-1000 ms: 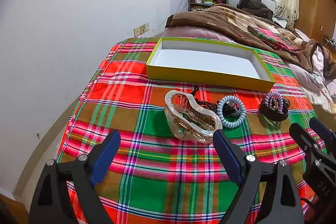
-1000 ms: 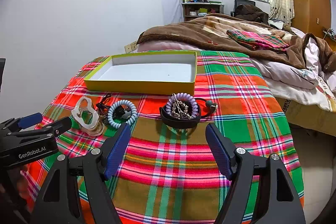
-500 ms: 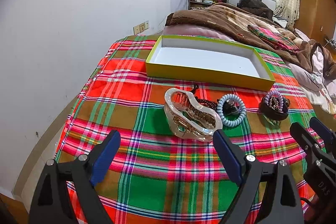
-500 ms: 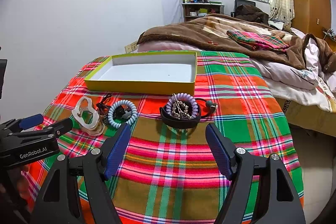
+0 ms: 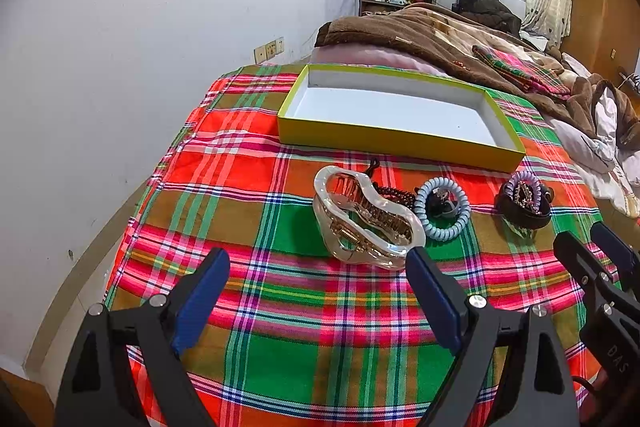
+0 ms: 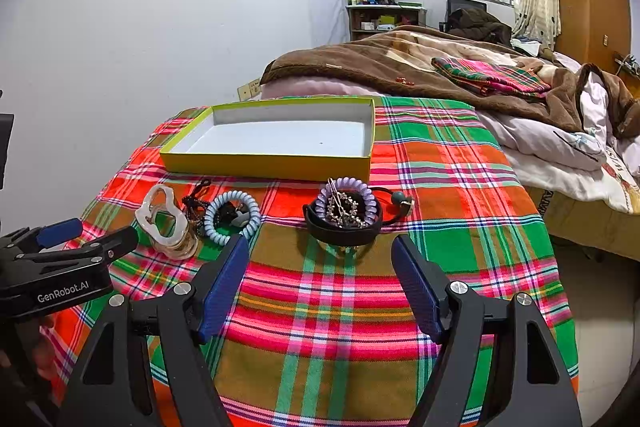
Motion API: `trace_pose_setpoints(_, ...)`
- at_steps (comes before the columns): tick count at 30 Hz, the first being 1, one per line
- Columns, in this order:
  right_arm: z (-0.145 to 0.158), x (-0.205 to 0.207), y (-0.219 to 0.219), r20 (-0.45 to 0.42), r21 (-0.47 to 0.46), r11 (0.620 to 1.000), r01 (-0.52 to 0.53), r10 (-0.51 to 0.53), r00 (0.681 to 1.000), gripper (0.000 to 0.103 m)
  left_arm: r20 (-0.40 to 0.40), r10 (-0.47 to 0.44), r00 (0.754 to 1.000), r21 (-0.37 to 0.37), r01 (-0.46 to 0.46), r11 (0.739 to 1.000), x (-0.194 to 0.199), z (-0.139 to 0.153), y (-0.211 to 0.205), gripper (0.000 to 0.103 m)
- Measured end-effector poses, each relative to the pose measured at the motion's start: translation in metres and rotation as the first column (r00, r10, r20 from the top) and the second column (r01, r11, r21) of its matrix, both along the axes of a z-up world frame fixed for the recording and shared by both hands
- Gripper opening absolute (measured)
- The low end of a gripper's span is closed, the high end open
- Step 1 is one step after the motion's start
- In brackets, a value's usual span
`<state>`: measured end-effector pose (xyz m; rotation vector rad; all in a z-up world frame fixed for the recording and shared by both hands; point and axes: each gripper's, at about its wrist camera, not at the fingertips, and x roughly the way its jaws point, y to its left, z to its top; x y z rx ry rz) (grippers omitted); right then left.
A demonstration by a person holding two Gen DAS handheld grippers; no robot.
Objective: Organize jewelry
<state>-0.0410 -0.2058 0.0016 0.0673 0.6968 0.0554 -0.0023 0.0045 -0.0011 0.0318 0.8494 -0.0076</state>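
Note:
A yellow box point(image 5: 400, 141) with a white, empty inside lies on the plaid cloth point(image 5: 248, 211); it also shows in the right wrist view point(image 6: 264, 163). In front of it lie a clear hair claw point(image 5: 362, 223), a dark bead string point(image 5: 394, 191), a pale blue coil tie point(image 5: 442, 207) and a black band with a purple coil and sparkly clip point(image 6: 344, 213). My left gripper point(image 5: 318, 271) is open, just short of the claw. My right gripper point(image 6: 320, 259) is open, just short of the black band.
A white wall runs along the left. A bed with a brown blanket point(image 6: 400, 67) and white bedding point(image 6: 560, 147) lies behind and to the right. A shelf point(image 6: 384, 19) stands at the back. The cloth's right edge drops toward the floor point(image 6: 592, 307).
The left gripper has edged slightly forward toward the hair claw. The right gripper has barely moved. Nothing was taken hold of.

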Motion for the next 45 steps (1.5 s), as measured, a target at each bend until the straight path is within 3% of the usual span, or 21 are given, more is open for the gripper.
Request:
trace_pose_setpoints(29,0.002,0.001,-0.002,0.005,-0.008,1.000,-0.001,0.001,1.000,0.074,-0.018,-0.004,1.000,-0.008,0.003,1.000,0.003,-0.001,0.003,0.091)
trace_pose_setpoints(33,0.002,0.003,-0.013,0.008,-0.012,1.000,0.019,-0.019,1.000,0.074,-0.052,-0.043,0.998,-0.111,0.037,0.993,0.009,-0.006,0.012,0.091)
trace_pose_setpoints(41,-0.005,0.013,-0.041,-0.015,-0.022,0.997,0.068,-0.068,0.998,0.074,-0.133,-0.056,0.990,-0.229,0.025,0.973,0.029,-0.014,0.024,0.087)
trace_pose_setpoints(45,-0.008,0.018,-0.051,-0.027,-0.005,0.997,0.079,-0.079,0.996,0.074,-0.190,-0.043,0.981,-0.238,-0.004,0.971,0.042,-0.022,0.022,0.082)
